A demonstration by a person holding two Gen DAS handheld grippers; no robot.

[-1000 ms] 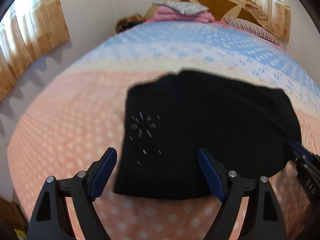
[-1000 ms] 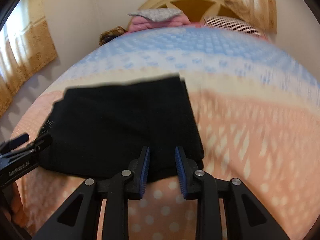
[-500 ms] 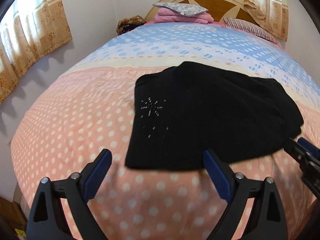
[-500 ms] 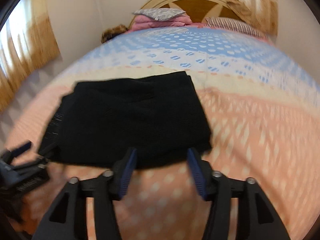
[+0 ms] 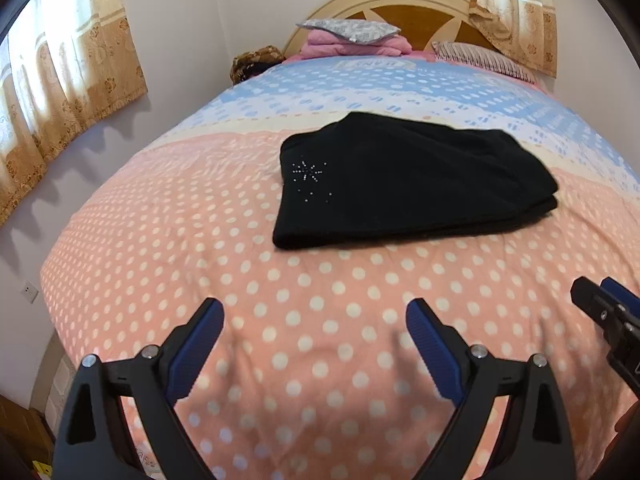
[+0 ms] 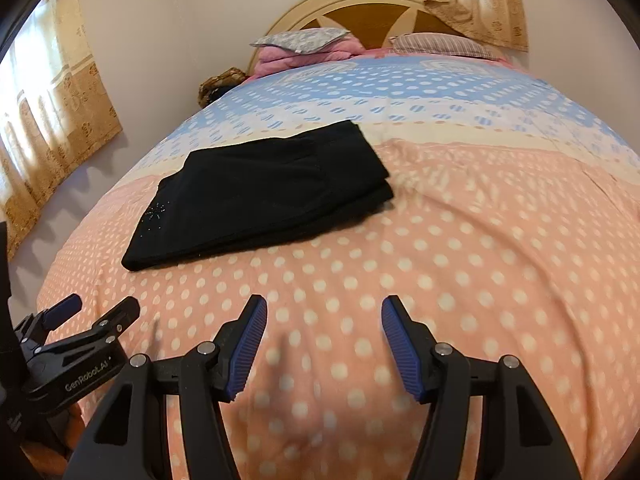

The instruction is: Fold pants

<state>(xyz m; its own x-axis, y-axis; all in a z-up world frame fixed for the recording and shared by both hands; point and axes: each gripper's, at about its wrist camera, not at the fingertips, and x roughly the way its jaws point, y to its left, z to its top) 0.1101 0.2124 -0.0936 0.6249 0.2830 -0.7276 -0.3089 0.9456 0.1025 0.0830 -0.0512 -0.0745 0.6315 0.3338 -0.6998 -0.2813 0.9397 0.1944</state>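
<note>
Both of my grippers have released the pants point(image 5: 404, 184) and drawn back toward the foot of the bed point(image 5: 320, 320). A second ago the black cloth lay right at my fingertips; now a wide band of dotted pink bedcover separates it from both tools. The pants lie well ahead of me as a compact folded rectangle, layered edges visible on the right side, with a small studded star motif point(image 5: 310, 172) near the left corner. I judge the fold complete, or very nearly so; what is left would be at most a final check or tidy.

My left gripper point(image 5: 316, 332) stands wide apart with nothing between its blue pads, pitched downward over bare bedcover. My right gripper point(image 6: 324, 332) is likewise released and empty, its spread narrower than the left's and wider than it was a second ago. It has the same downward tilt and sits just beside the left, which appears at the lower left of the right wrist view. Neither gripper touches the garment.

At the far end are the headboard point(image 5: 416, 20) and stacked pink bedding point(image 5: 356, 44).
</note>
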